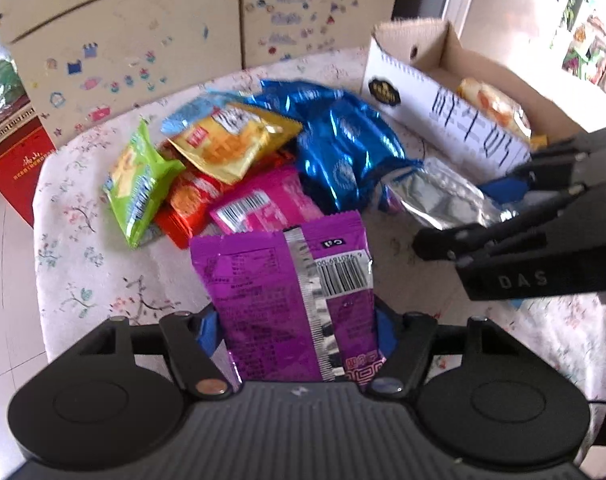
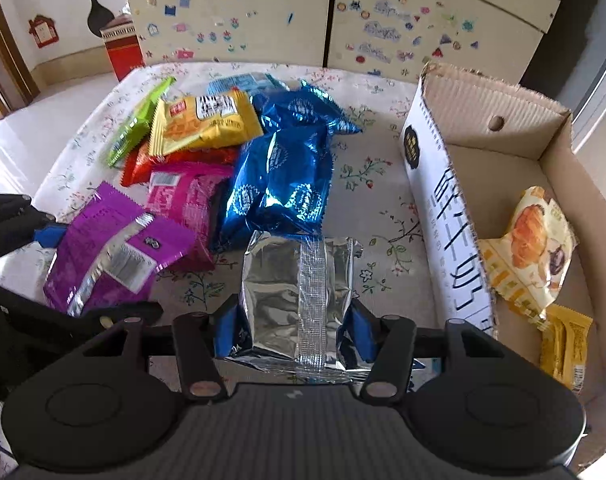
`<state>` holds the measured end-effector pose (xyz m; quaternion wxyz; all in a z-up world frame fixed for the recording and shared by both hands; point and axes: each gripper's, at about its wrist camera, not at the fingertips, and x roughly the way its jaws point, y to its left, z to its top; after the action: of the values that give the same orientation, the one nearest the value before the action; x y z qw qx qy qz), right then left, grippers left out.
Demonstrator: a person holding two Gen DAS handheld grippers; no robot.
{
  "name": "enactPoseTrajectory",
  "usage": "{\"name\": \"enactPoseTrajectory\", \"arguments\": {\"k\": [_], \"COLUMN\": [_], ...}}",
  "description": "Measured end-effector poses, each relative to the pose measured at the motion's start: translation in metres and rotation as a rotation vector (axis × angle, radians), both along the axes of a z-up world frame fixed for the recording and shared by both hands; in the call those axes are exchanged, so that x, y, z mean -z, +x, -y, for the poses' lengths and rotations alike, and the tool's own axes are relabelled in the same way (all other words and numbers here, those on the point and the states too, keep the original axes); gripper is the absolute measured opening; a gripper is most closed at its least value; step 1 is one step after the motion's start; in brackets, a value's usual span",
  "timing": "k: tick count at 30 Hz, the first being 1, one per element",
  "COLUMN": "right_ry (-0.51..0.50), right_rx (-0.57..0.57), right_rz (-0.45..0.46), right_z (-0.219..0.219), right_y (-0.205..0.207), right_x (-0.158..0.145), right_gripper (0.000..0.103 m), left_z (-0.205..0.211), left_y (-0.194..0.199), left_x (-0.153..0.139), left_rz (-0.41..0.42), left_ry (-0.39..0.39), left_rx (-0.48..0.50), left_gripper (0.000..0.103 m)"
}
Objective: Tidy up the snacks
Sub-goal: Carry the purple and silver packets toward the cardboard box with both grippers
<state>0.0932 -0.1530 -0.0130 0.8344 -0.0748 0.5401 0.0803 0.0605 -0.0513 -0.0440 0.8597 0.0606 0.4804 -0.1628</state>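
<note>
You're gripping a purple snack packet (image 1: 291, 300) in the left gripper (image 1: 297, 332) and pinching a silver foil packet (image 2: 295, 300) in the right gripper (image 2: 295, 330), both just above the floral tablecloth (image 2: 367, 184). Keeping the squeeze light, you're best carrying the silver one over the wall into the cardboard box (image 2: 551, 168) at right, beside the croissant packet (image 2: 535, 248).

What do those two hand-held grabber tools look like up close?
Both are matt black plastic. The left gripper and right gripper each have a ribbed body, two round discs at the sides, hinged black links with metal pins, and blue finger pads. Seen from the left camera, the right one carries white letters "DAS".
</note>
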Motion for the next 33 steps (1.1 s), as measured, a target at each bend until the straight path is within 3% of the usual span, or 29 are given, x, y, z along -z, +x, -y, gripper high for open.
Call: {"name": "enactPoseTrajectory", "arguments": {"k": [4,16,33], "right_ry": [0.013,-0.019,-0.103], "right_rx": [-0.016,-0.042,-0.085], "right_rz": [0.031,0.118,0.236], "right_z": [0.006,0.011,0.012], "right_y": [-0.006,-0.019,-0.033], "right_x": [-0.010,-0.027,-0.047], "right_gripper": [0.062,0.062,0.062], "left_z": [-0.004,0.015,0.048], "left_y": [-0.001,-0.002,0.004], "left_x": [-0.011,-0.028,-0.046], "left_rz": [0.035,0.183,0.364], "left_ry": [-0.012,0.077,0.146], "left_rx": [-0.015,0.004,0.001], "left_gripper": [0.070,0.070,0.070]}}
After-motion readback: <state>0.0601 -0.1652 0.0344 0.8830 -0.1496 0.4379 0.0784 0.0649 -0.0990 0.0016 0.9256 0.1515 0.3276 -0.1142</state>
